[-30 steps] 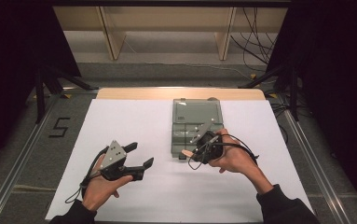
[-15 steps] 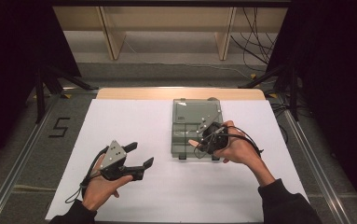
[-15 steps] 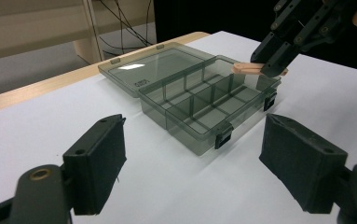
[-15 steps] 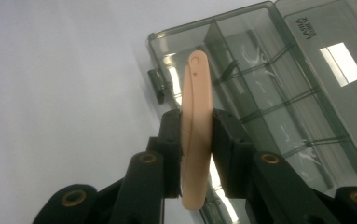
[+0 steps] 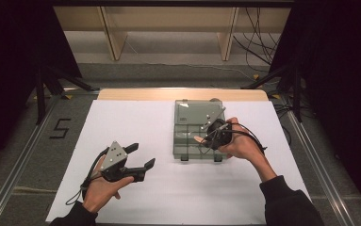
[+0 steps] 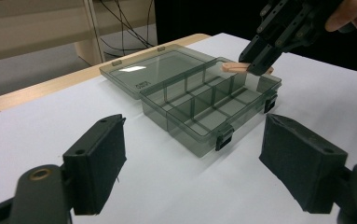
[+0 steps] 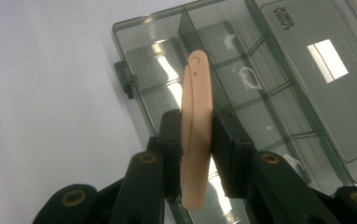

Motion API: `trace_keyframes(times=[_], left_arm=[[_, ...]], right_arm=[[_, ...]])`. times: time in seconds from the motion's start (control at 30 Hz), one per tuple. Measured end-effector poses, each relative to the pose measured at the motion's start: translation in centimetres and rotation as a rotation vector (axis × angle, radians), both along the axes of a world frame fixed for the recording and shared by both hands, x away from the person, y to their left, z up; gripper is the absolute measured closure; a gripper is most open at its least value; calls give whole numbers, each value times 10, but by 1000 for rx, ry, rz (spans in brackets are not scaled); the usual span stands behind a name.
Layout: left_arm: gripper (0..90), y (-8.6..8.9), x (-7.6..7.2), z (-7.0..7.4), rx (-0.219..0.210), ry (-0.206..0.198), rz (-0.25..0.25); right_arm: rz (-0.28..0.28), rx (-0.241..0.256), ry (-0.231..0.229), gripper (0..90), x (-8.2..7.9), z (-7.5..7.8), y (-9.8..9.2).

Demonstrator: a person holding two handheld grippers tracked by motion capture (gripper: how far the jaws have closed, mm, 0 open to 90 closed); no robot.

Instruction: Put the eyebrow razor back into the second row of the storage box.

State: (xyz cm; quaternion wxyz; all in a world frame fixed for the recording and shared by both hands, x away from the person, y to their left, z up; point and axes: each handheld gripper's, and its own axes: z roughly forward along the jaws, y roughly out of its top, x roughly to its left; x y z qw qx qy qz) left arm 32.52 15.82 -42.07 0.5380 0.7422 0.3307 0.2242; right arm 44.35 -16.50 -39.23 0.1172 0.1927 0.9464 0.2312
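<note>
An open smoky-grey compartment box (image 5: 187, 141) sits right of the table's middle, with its lid (image 5: 198, 110) laid back flat. My right gripper (image 5: 206, 138) hovers over the box's front compartments, shut on a flat peach-coloured strip (image 5: 199, 139). In the right gripper view the strip (image 7: 197, 116) stands upright between the pads (image 7: 170, 140), above the box (image 7: 143, 51) and its dividers. In the left gripper view the strip (image 6: 234, 68) hangs just above the box's (image 6: 181, 133) far right corner. My left gripper (image 5: 142, 155) rests open at the front left, nothing between its jaws (image 6: 199, 168).
A white sheet (image 5: 135, 122) covers the table, with a wooden edge (image 5: 135, 94) at the back. Metal rails run along both sides. Black stand legs (image 5: 46, 80) and cables (image 5: 258, 28) lie on the floor beyond. A "5" mark (image 5: 60, 128) is on the floor at left.
My right gripper has moved forward with the peach strip, from the box's front edge to above its compartments. The left gripper has stayed put.
</note>
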Motion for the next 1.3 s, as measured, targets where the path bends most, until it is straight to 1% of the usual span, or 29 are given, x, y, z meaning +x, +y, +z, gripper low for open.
trace_keyframes(times=[0.07, 0.23, 0.27, 0.4, 0.53, 0.6, 0.63, 0.83, 0.87, 0.9, 0.97, 1.03, 1.1, 1.13, 1.17, 1.2, 1.23, 1.27, 1.3], left_arm=[[212, 0, 0, 0, 5, 1, 1], [212, 0, 0, 0, 2, 4, 2], [212, 0, 0, 0, 2, 4, 2], [212, 0, 0, 0, 2, 1, 0], [212, 0, 0, 0, -2, 0, 0], [212, 0, 0, 0, -4, -2, 1], [212, 0, 0, 0, -4, -5, 1], [212, 0, 0, 0, -9, -10, -3], [212, 0, 0, 0, -12, -16, -7], [212, 0, 0, 0, -11, -17, -8], [212, 0, 0, 0, -17, -13, -7], [212, -1, -1, 1, -10, -11, -4], [212, -1, -1, 1, -10, -13, -7], [212, -1, -1, 1, -14, -12, -7], [212, -1, -2, 1, -15, -10, -2], [212, 0, -1, 1, -14, -19, -7], [212, 0, -1, 1, -16, -18, -6], [212, 0, -1, 2, -17, -19, -6], [212, 0, -1, 2, -17, -19, -6]], right_arm=[[-5, -5, -3, 737, 1, -2, 0], [23, -38, -1, 737, 6, -10, 1], [23, -41, 8, 737, 6, -11, 1], [31, -52, -1, 737, 9, -14, 1], [29, -66, 19, 737, 11, -20, 0], [31, -67, 20, 737, 12, -22, 0], [30, -68, 31, 737, 13, -23, -1], [12, -64, 48, 736, 15, -28, -3], [11, -63, 51, 736, 15, -29, -3], [16, -65, 62, 736, 16, -30, -3], [7, -66, 67, 735, 16, -31, -3], [-2, -62, 74, 734, 16, -31, -4], [-3, -51, 67, 696, 16, -31, -4], [-3, -51, 67, 696, 16, -31, -4], [-12, -47, 71, 678, 16, -30, -5], [-18, -31, 66, 654, 16, -28, -6], [-24, -19, 74, 630, 15, -26, -7], [-30, -11, 67, 597, 15, -25, -8], [-48, 6, 64, 567, 15, -24, -10]])
